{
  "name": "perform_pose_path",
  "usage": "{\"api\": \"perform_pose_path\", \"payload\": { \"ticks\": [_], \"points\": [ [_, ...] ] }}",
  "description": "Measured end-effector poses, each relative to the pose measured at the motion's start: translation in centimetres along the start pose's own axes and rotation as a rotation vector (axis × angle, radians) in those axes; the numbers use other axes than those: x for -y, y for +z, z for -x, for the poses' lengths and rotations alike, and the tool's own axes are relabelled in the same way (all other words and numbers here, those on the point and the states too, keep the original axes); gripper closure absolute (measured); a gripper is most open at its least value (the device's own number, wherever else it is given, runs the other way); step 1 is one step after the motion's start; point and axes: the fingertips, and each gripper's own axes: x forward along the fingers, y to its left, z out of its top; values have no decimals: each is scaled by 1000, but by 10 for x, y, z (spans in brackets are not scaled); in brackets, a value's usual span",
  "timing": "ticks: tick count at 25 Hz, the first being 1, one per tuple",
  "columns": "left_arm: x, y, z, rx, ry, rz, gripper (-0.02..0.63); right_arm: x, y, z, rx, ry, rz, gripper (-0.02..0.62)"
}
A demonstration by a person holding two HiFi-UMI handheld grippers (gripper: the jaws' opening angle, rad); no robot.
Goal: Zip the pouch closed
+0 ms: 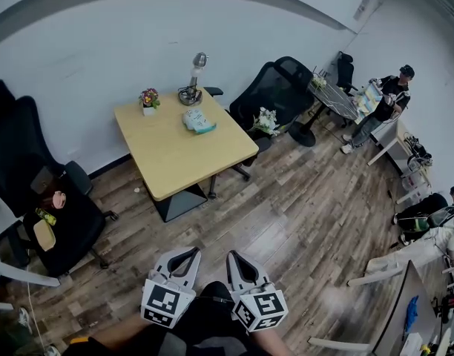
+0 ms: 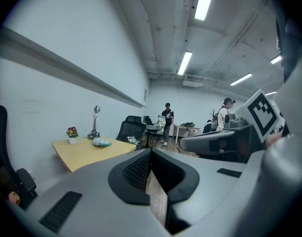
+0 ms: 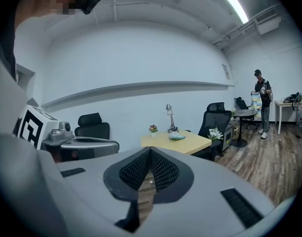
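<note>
The pouch (image 1: 198, 121), pale with teal print, lies on the far side of a light wooden table (image 1: 175, 158); it shows small in the left gripper view as the pouch (image 2: 101, 142) and in the right gripper view as the pouch (image 3: 176, 136). Both grippers hang low over the floor, well short of the table. My left gripper (image 1: 189, 252) is shut with nothing in it, its tips meeting in its own view, left gripper (image 2: 150, 151). My right gripper (image 1: 234, 256) is shut and empty too, right gripper (image 3: 150, 149).
On the table stand a small flower pot (image 1: 148, 100) and a desk lamp (image 1: 195, 76). Black office chairs (image 1: 275, 93) flank it, another chair (image 1: 60, 213) at left holds small items. A person (image 1: 383, 106) stands at a far desk on the right. Wooden floor lies between me and the table.
</note>
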Motion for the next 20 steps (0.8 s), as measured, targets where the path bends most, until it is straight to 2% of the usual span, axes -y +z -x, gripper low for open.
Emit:
{"api": "perform_pose_path", "payload": {
  "ticks": [6, 12, 20],
  "points": [
    [-9, 7, -2, 26, 9, 23, 595, -2, 3, -3, -21, -15, 11, 580],
    [-4, -1, -15, 3, -1, 17, 595, 12, -5, -10, -39, -22, -4, 580],
    [-27, -1, -57, -35, 45, 48, 595, 34, -1, -56, -73, 33, 62, 580]
  ]
}}
